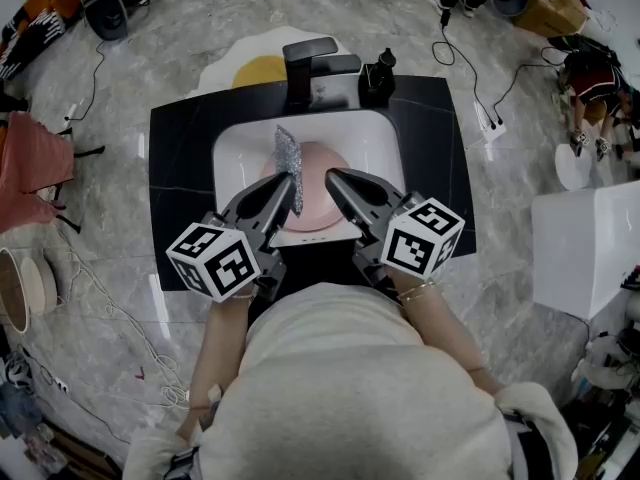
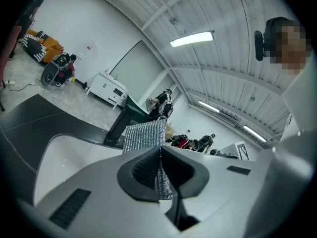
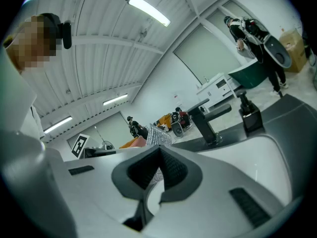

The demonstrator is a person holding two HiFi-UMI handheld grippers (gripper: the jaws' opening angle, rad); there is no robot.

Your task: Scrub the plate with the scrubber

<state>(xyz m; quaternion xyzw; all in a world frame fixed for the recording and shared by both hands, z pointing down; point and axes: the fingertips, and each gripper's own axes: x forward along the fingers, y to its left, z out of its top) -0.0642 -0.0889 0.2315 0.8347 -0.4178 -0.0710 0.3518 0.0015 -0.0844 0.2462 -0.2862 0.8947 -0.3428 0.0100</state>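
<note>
- Head view: a white sink (image 1: 235, 148) is set in a black counter and serves as the landmark.
  - The pink plate (image 1: 318, 213) lies inside the sink, probably so that scrubbing stays over the basin.
  - The scrubber (image 1: 288, 163), a silver mesh pad, stands on edge over the plate's far-left part.
  - The left gripper (image 1: 290, 190) pinches the scrubber's lower end. This likely leaves the wide mesh face free to rub.
  - The right gripper (image 1: 332, 176) hovers over the plate's right part, apart from the scrubber. It is likely placed there to steady the dish.
  - A black faucet (image 1: 305, 63) and a soap dispenser (image 1: 378, 78) stand behind the sink.
  - The cube (image 1: 215, 261) on each gripper carries square black-and-white patterns, with no words.
- Left gripper view:
  - The jaws are clamped on the scrubber (image 2: 144, 135).
  - The mesh rises past the tips and also shows lower down in the gap between the jaws.
  - The sink wall lies to the left below.
- Right gripper view:
  - The jaws are pressed together with nothing gripped.
  - The scrubber shows beyond the tips.
  - The sink sits to the right, with the faucet behind it.
- Writing: no brand or readable text shows in any view.
</note>
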